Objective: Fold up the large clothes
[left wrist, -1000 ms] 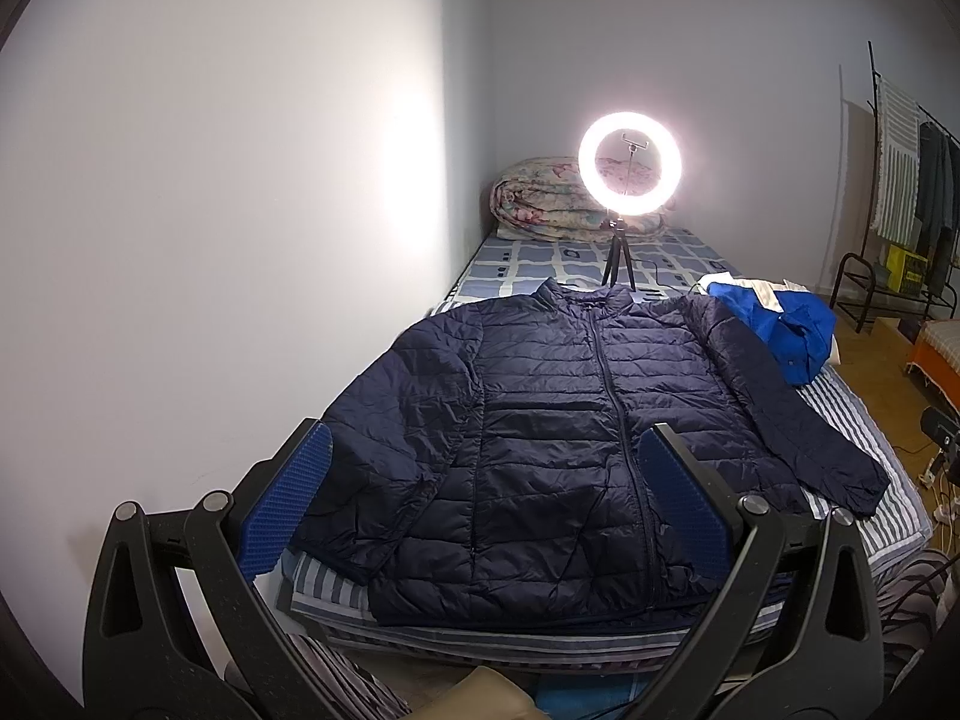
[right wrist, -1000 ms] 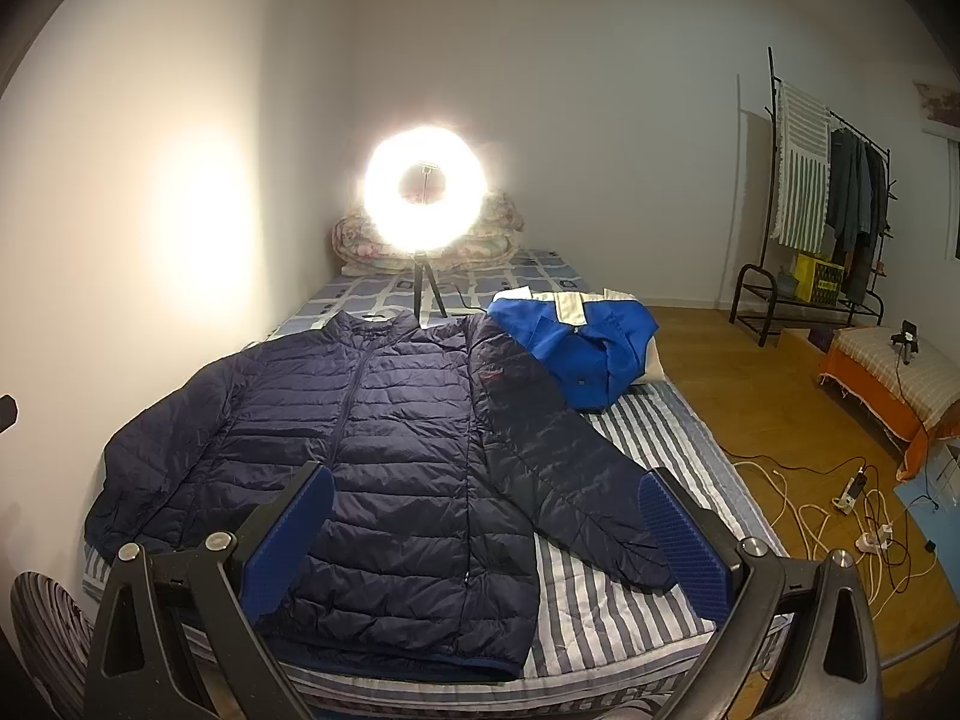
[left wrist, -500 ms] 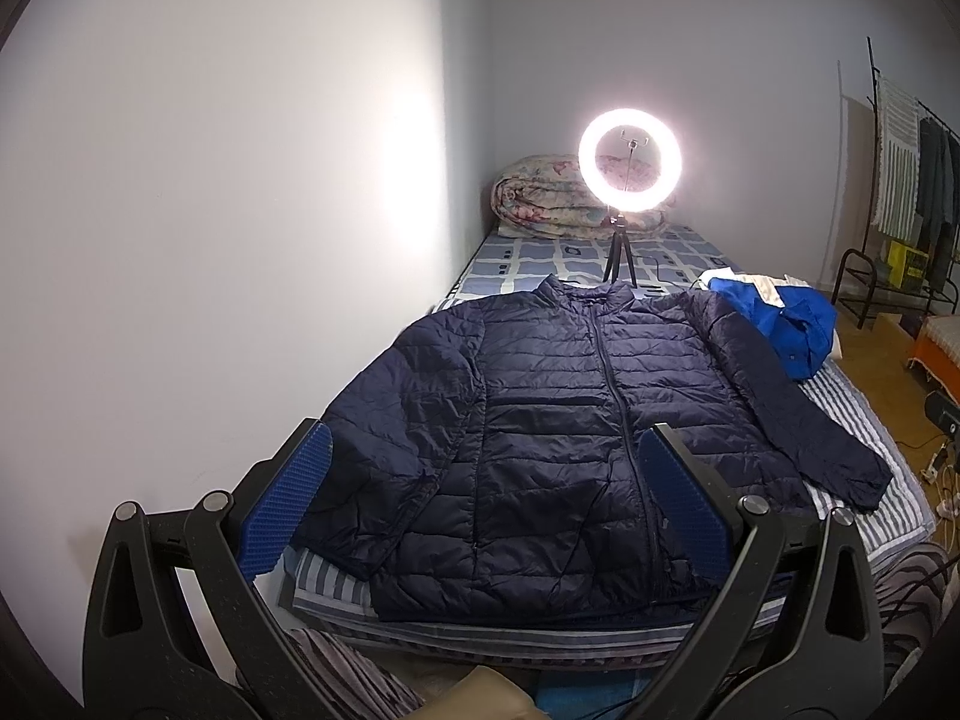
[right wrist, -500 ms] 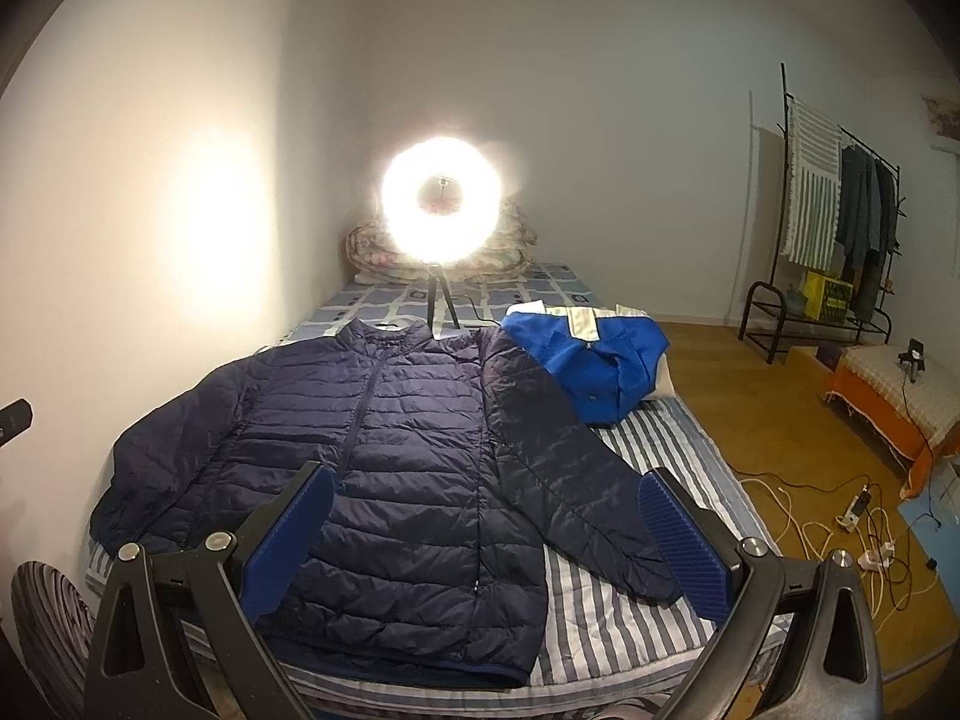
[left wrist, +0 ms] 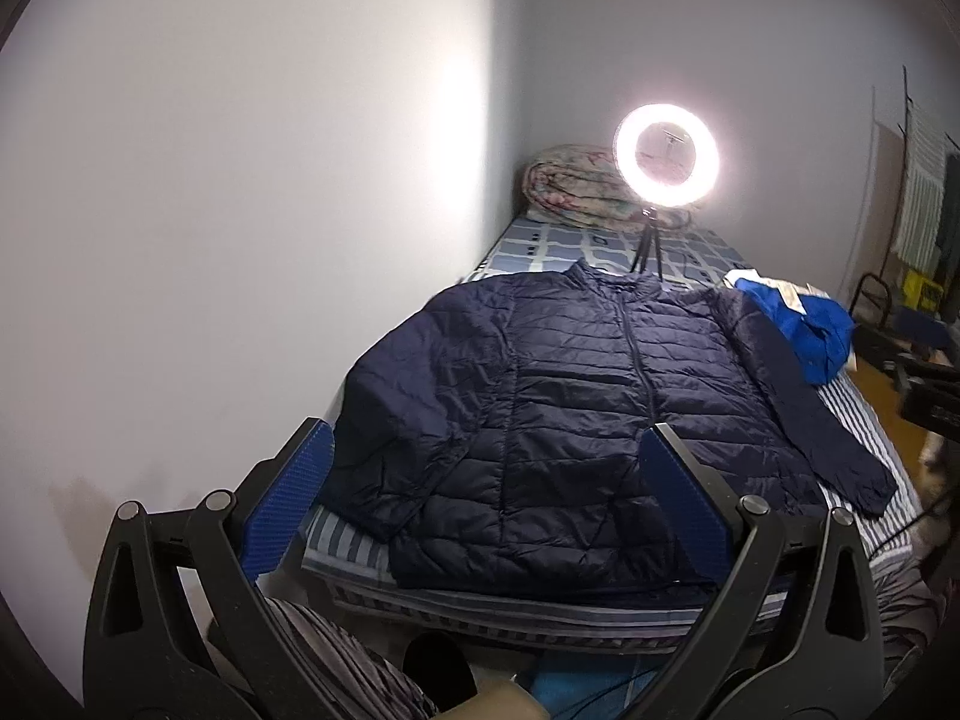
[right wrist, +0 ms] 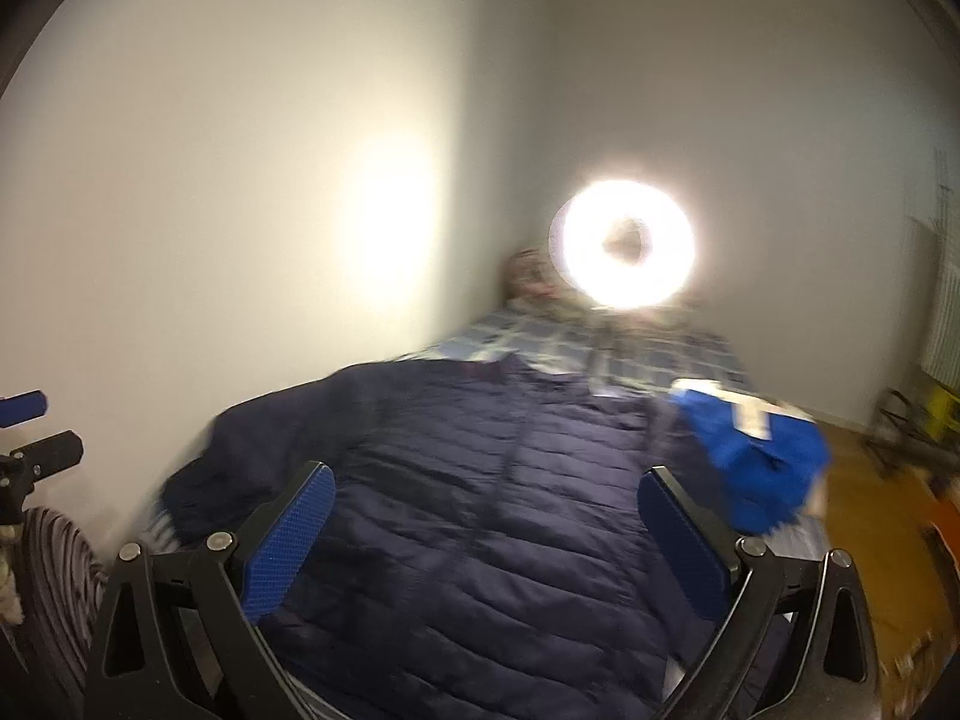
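Left wrist view has the left gripper (left wrist: 486,504) at the bottom of the frame, its blue pads spread wide and holding nothing, hanging over the foot of the bed (left wrist: 540,606). Just beyond, at centre frame, the dark quilted jacket (left wrist: 588,408) lies flat, zipped, front up, both sleeves out. At right sits a crumpled blue garment (left wrist: 798,330), and far off a ring light (left wrist: 665,155) glows before a rolled quilt (left wrist: 576,186).

Right wrist view is blurred; the right gripper (right wrist: 486,540), also spread and empty, hangs low over the jacket's chest. To my eye the fold has not begun. Best take each sleeve near its cuff, bite the fabric fully, and lay it straight across the chest, keeping clear of the blue garment.
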{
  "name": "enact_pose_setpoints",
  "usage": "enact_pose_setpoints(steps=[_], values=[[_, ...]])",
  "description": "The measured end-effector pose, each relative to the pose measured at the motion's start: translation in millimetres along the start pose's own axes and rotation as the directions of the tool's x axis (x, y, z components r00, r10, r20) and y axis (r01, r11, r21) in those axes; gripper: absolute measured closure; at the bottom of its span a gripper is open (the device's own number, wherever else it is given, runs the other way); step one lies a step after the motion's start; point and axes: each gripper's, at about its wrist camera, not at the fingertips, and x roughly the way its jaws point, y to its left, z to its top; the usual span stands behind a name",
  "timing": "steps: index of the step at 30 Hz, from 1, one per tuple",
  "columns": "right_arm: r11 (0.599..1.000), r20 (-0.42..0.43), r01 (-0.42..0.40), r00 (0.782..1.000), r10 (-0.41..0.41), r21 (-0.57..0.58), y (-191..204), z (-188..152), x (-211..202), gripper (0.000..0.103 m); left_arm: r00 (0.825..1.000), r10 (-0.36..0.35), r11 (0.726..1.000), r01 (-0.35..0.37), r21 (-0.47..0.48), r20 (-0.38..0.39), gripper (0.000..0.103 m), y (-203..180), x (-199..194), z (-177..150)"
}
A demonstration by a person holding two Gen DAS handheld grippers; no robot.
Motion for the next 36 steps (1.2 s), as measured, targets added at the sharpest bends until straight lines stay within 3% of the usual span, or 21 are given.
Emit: enact_pose_setpoints(steps=[3, 5, 10, 13, 16, 23, 29, 32, 36], values=[[0.99, -0.063, -0.138, 0.989, 0.136, -0.026, 24.4, 3.6, 30.3, 0.017, 1.0, 0.014, 1.0, -0.014, -0.017, -0.004, 0.001, 12.7, 1.9, -7.9], [0.97, -0.107, -0.242, 0.966, 0.237, -0.035, 45.7, 3.2, 54.1, 0.023, 0.999, 0.034, 0.999, -0.034, -0.017, -0.011, 0.005, 18.8, 2.2, -14.0], [0.884, -0.237, -0.464, 0.866, 0.439, -0.056, 98.7, -17.9, 112.0, 0.039, 0.997, 0.046, 0.999, -0.048, -0.026, -0.069, 0.016, 33.7, 3.5, -29.4], [0.825, -0.303, -0.557, 0.806, 0.509, -0.096, 140.3, -30.8, 129.3, 0.049, 0.994, 0.068, 0.997, -0.071, -0.033, -0.086, 0.018, 40.7, -0.6, -35.7], [0.75, -0.364, -0.644, 0.742, 0.563, -0.151, 186.4, -44.2, 142.2, 0.052, 0.991, 0.095, 0.993, -0.1, -0.057, -0.094, 0.02, 51.5, -6.3, -42.2], [0.629, -0.497, -0.749, 0.634, 0.592, -0.206, 267.3, -78.0, 190.3, 0.053, 0.981, 0.147, 0.978, -0.163, -0.127, -0.127, 0.022, 77.4, -13.8, -56.0], [0.574, -0.587, -0.783, 0.587, 0.557, -0.238, 318.1, -116.3, 235.3, 0.053, 0.971, 0.188, 0.963, -0.212, -0.165, -0.147, 0.022, 95.0, -18.4, -63.7], [0.569, -0.626, -0.791, 0.565, 0.538, -0.225, 331.5, -130.1, 249.7, 0.053, 0.967, 0.201, 0.958, -0.227, -0.175, -0.155, 0.022, 102.2, -18.0, -65.0], [0.578, -0.656, -0.778, 0.573, 0.491, -0.246, 340.2, -142.7, 265.5, 0.053, 0.965, 0.202, 0.955, -0.232, -0.186, -0.165, 0.022, 106.9, -15.0, -65.4]])
